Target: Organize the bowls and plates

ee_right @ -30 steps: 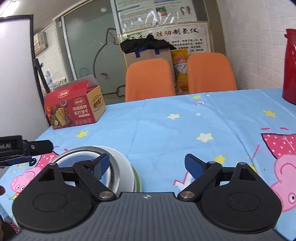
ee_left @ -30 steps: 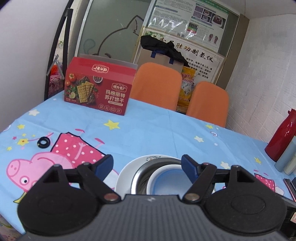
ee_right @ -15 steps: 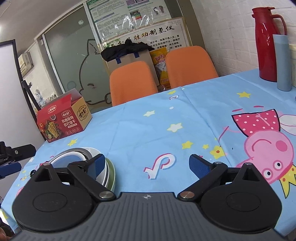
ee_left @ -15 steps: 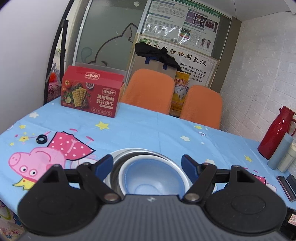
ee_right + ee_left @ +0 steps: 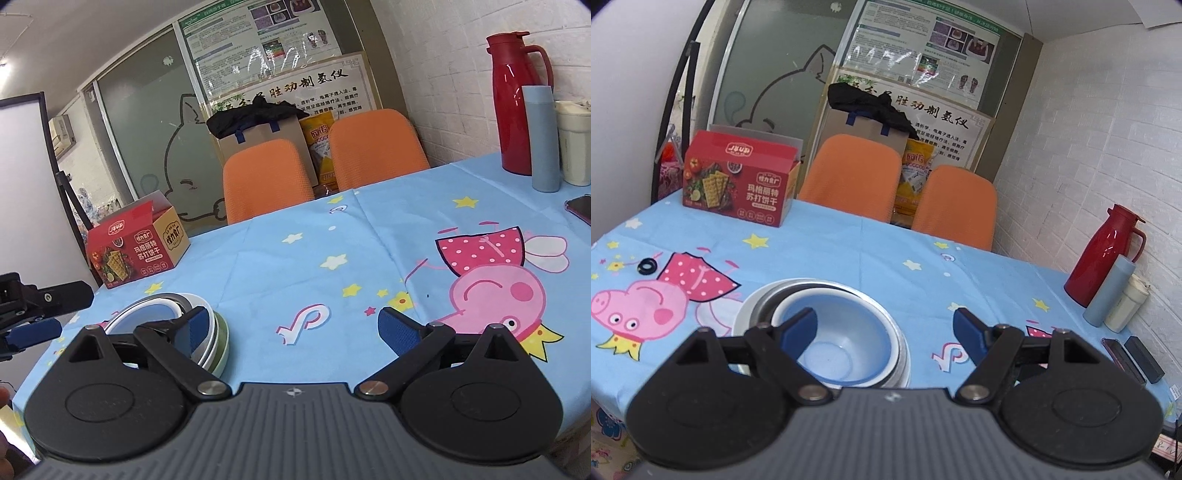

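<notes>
Bowls and plates sit nested in one stack near the front edge of my worktop (image 5: pixel 849 243), which wears a blue cartoon-pig cloth. On my left wrist feed the blue bowl (image 5: pixel 846 332) lies innermost, inside a metal bowl (image 5: pixel 764 306), and that rests on a white plate (image 5: pixel 746 317). My left claw (image 5: pixel 884 328) hangs above this stack with its fingers spread wide and nothing between them; the left fingertip (image 5: pixel 798 326) overlaps the blue bowl's rim in the picture, though I cannot tell whether it touches. The other fingertip is over bare cloth at about 3 o'clock from the stack.

On my right wrist feed the same stack (image 5: pixel 207 332) shows at roughly 9 o'clock, with a green plate edge (image 5: pixel 223 339) lowest. My right claw (image 5: pixel 295 328) is released too, wide apart and gripping nothing, its left fingertip (image 5: pixel 195 330) in front of the stack's side; contact is unclear. Part of the left claw (image 5: pixel 37 306) pokes in at the far left of that feed.

A red cracker box (image 5: pixel 737 184) stands at 10 o'clock from the stack, well apart. A red thermos (image 5: pixel 1104 254), a blue bottle (image 5: pixel 1108 291) and a cream cup (image 5: pixel 1124 302) cluster at 2 o'clock by the wall. A small black ring (image 5: pixel 647 266) lies on the cloth at 9 o'clock. Two orange chairs (image 5: pixel 849 173) stand behind the worktop at 12 o'clock
</notes>
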`<state>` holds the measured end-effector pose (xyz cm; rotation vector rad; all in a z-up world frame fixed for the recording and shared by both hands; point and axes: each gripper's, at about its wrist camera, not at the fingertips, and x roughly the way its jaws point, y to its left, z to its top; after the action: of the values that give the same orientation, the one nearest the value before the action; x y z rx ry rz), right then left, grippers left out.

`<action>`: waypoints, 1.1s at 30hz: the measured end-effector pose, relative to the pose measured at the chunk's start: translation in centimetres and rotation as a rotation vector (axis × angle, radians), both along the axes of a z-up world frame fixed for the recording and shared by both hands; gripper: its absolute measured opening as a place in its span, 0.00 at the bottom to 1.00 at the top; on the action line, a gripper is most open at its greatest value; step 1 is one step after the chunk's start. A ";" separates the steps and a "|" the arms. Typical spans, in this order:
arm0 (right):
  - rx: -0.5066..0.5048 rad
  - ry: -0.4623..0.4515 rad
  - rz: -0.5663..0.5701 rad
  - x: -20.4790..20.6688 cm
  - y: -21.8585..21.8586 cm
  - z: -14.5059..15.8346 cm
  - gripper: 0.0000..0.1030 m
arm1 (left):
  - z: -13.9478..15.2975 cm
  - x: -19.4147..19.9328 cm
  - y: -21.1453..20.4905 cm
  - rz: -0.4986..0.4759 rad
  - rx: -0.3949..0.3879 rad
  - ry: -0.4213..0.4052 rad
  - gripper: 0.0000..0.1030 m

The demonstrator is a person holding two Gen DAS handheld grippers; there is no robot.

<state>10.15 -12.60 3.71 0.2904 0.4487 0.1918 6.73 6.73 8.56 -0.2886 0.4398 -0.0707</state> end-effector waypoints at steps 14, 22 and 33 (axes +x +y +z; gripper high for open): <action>-0.027 0.036 -0.096 -0.8 -2.6 -0.8 1.00 | -1.7 1.7 -3.4 -0.102 0.030 0.061 0.73; -0.069 0.039 -0.127 -1.4 -2.2 -1.0 1.00 | -2.0 0.2 -3.5 -0.050 0.124 0.034 0.73; -0.119 -0.006 -0.094 -4.5 -0.4 -1.5 1.00 | -4.2 -3.4 -2.2 -0.026 0.111 0.050 0.73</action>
<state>5.69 -13.02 2.16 0.1935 0.4373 0.0742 3.34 4.55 4.40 -0.1759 0.4956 -0.0640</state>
